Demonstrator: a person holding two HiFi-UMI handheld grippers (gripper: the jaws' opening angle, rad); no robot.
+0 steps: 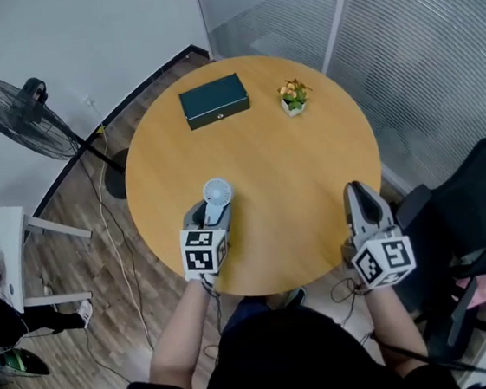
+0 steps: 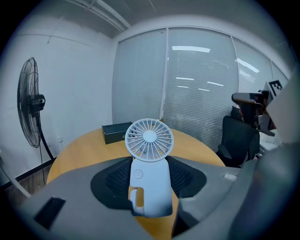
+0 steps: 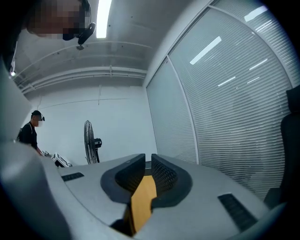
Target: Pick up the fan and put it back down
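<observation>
A small white handheld fan [image 1: 217,194] stands upright between the jaws of my left gripper [image 1: 212,206], over the front left of the round wooden table [image 1: 291,158]. In the left gripper view the pads sit against both sides of the handle of the fan [image 2: 149,159], so the left gripper [image 2: 149,171] is shut on it. Whether its base touches the tabletop is hidden. My right gripper [image 1: 356,192] hovers over the table's front right edge. In the right gripper view the right gripper [image 3: 146,168] shows only a narrow gap, with nothing in it.
A dark green box [image 1: 214,101] and a small potted plant [image 1: 293,96] sit at the table's far side. A black pedestal fan [image 1: 20,114] stands on the floor at left, near a white side table [image 1: 1,252]. A black chair [image 1: 481,214] is at right. A person [image 3: 30,133] stands far left.
</observation>
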